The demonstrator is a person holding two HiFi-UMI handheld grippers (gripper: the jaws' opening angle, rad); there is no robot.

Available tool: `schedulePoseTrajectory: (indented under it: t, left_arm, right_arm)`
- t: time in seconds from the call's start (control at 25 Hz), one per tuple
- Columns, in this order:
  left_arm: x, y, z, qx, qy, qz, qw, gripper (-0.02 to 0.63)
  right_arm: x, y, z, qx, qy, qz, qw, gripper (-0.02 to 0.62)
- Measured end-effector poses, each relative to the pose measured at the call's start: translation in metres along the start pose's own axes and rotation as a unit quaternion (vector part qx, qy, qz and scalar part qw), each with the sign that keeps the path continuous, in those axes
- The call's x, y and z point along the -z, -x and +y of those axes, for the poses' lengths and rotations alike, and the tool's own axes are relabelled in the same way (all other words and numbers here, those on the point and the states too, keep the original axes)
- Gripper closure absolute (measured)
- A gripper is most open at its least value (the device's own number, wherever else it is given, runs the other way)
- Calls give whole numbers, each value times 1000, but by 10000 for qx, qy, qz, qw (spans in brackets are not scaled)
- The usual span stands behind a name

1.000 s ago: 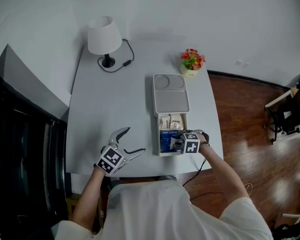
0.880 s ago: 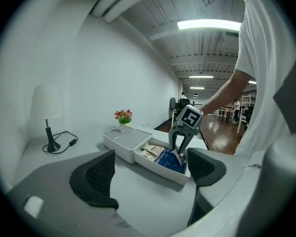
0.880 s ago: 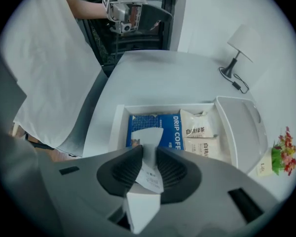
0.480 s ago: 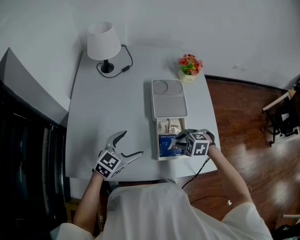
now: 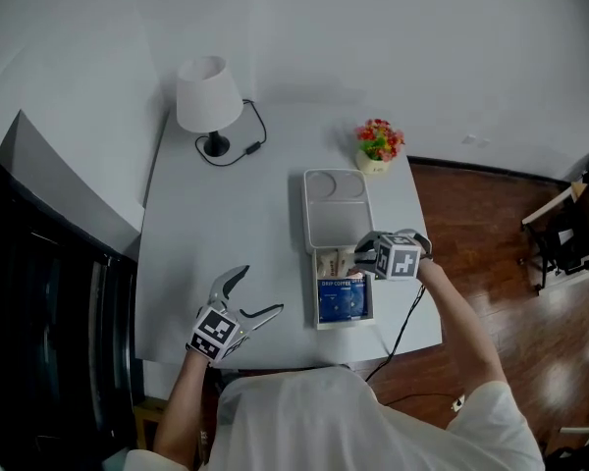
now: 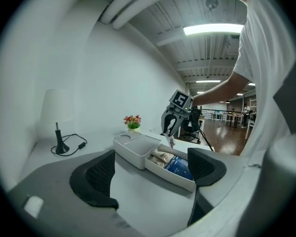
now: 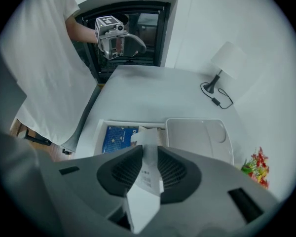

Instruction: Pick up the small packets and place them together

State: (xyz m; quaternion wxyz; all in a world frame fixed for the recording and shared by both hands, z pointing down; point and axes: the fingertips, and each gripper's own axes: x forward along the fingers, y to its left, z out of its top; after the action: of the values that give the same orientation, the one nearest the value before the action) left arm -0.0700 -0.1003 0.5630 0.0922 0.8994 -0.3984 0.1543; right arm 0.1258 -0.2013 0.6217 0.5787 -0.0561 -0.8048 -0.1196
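Note:
My right gripper [image 5: 365, 255] hangs above the open drawer [image 5: 317, 302] of a white box [image 5: 336, 209] and is shut on a small white packet [image 7: 149, 172], which sticks out between the pads. In the left gripper view that packet [image 6: 171, 142] dangles over the drawer [image 6: 175, 177]. Inside the drawer lie a blue packet [image 5: 343, 299] and beige packets [image 5: 334, 262]. My left gripper [image 5: 260, 292] hovers over the table's near left part, open with nothing between its pads [image 6: 101, 174].
A white lamp [image 5: 206, 91] with a black cable stands at the table's far left. A small pot of flowers [image 5: 378, 143] sits behind the box. The table's front edge is close to the drawer; a dark cabinet stands at the left.
My right gripper has lifted out of the drawer's near end with the white packet and moved up and toward the box. The left gripper stays about where it was.

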Motion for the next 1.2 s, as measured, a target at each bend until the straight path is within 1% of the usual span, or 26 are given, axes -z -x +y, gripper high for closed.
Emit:
schedulePoseTrajectory:
  t: [0.04,0.08,0.16,0.24,0.36,0.48,0.76,0.8,0.92,0.96,1.0,1.04,1.08,1.2]
  left_arm:
    - [0,-1,1,-6,13,24,10000,147]
    - [1,-2,3,-7,20,44,10000,146]
    - [2,-5,6,-25,28,78,10000,147]
    - [2,-7,11,-82,57,103,9999,147]
    - [-3,-12,12,-130,155,59,9998,147]
    - [1,-17,12,-99,163,126,9997,147]
    - [-1,-27,9,6,164,147,9998,147]
    - [-2,-28,8,26,156,142,9998,147]
    - [0,-30,7,61,122,157,9998,147]
    - [0,-31,6,65,120,156,9998,147]
    - [-1,-31,5,66,120,154,9998,147]
    - [-1,-31,5,66,121,151,9998,147]
    - [-2,-31,4,67,125,144,9998,147]
    - [1,-30,2,53,124,173,9998,147]
  right_arm:
    - [4,1,-8,3,6,26,10000,527]
    - [9,2,-17,16,6,53,10000,594]
    - [18,-1,-32,-17,3,111,9999,594]
    - [24,-6,-41,-146,8,172,9997,594]
    - [27,-15,-36,-348,19,219,9992,594]
    - [31,-23,-26,-442,40,213,9988,594]
    - [27,-24,-8,-455,-418,-167,9979,592]
    - [28,-25,-6,-449,-512,-222,9974,563]
    - [30,-32,4,-519,-744,-306,9954,552]
    - [30,-37,8,-551,-795,-311,9948,531]
    - [30,-43,12,-599,-851,-302,9941,381]
    - [29,-49,17,-668,-898,-262,9934,128]
    - [29,-55,23,-745,-909,-183,9929,48]
    - [34,-72,42,-905,-788,228,9925,48]
